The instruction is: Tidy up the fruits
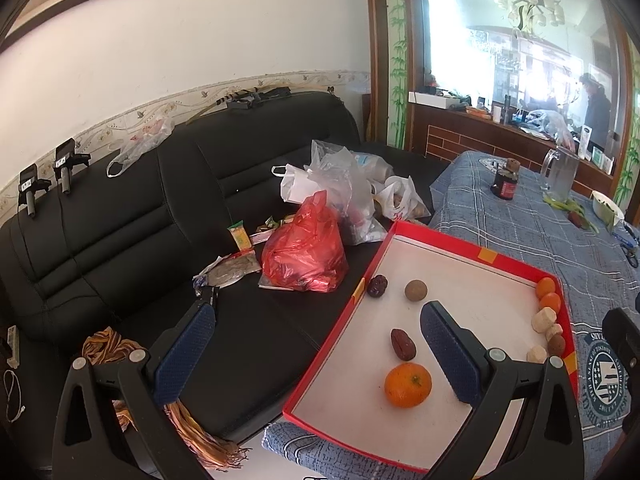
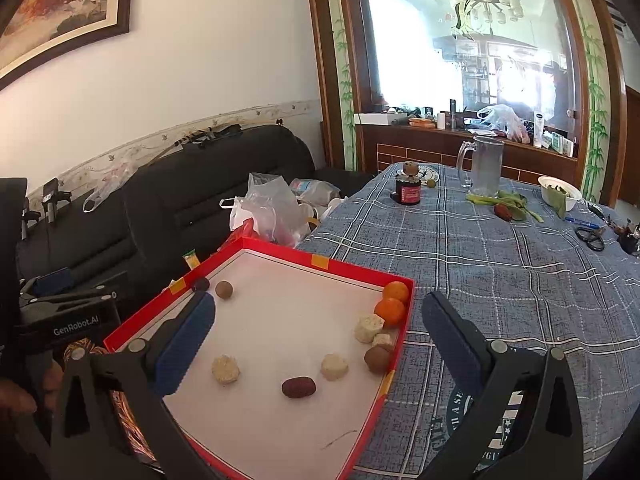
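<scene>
Both tools wide apart, holding nothing. Left gripper (image 1: 316,344) hovering over tray's left rim, one finger over sofa (image 1: 120,216), other over tray floor. Right gripper (image 2: 318,342) straddling tray's right rim (image 2: 394,364), one finger inside, other over tablecloth (image 2: 500,272).

Left to right in red tray (image 1: 460,242):
- dark date (image 1: 377,280) at far-left rim, brown ball (image 1: 415,291) just beside it
- second date (image 1: 403,344) mid-tray, loose orange (image 1: 408,385) just near of it
- right rim: two oranges (image 1: 547,295) at far corner, pale chunks (image 1: 543,317) and another brown ball (image 1: 556,345) lined up nearer.

Likely step: loose orange over to the orange pair, probably left tool's job.

Doing it well:
- shift left tool right so orange centres between pads; currently off to right side
- come down straight, pads at widest part, squeeze gently; round and likely to roll or squirt out
- clear of neighbouring date on approach, else gets nudged
- lift above rim height, carry right, set down touching pair, not dropped
- right tool clear of right rim before delivery; collision risk there.
</scene>
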{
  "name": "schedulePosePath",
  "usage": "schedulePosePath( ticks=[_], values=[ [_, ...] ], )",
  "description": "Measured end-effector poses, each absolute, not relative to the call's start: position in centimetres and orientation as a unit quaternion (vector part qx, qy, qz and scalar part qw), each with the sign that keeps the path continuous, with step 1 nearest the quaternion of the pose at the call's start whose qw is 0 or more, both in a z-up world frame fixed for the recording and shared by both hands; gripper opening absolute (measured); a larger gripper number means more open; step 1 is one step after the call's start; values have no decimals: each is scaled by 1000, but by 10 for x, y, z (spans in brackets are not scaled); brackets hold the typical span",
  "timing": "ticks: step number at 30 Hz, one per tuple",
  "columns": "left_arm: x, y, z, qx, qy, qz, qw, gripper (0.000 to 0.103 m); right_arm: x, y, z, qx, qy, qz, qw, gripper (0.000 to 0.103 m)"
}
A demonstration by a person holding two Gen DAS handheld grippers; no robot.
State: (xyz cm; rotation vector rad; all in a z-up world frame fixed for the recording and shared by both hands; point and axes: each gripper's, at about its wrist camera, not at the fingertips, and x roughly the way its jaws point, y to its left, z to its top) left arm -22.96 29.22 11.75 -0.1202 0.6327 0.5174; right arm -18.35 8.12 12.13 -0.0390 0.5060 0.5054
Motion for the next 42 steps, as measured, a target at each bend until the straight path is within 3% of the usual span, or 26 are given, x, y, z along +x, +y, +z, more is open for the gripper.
schedulePosePath(
  ticks=[21,42],
  values=[
    [-212,280,116,-44,327,267,906,103,-170,75,107,-2,264,272,926,103],
    [-225,280,138,-66,297,214,928,103,-195,80,125,-14,245,260,934,103]
  ],
)
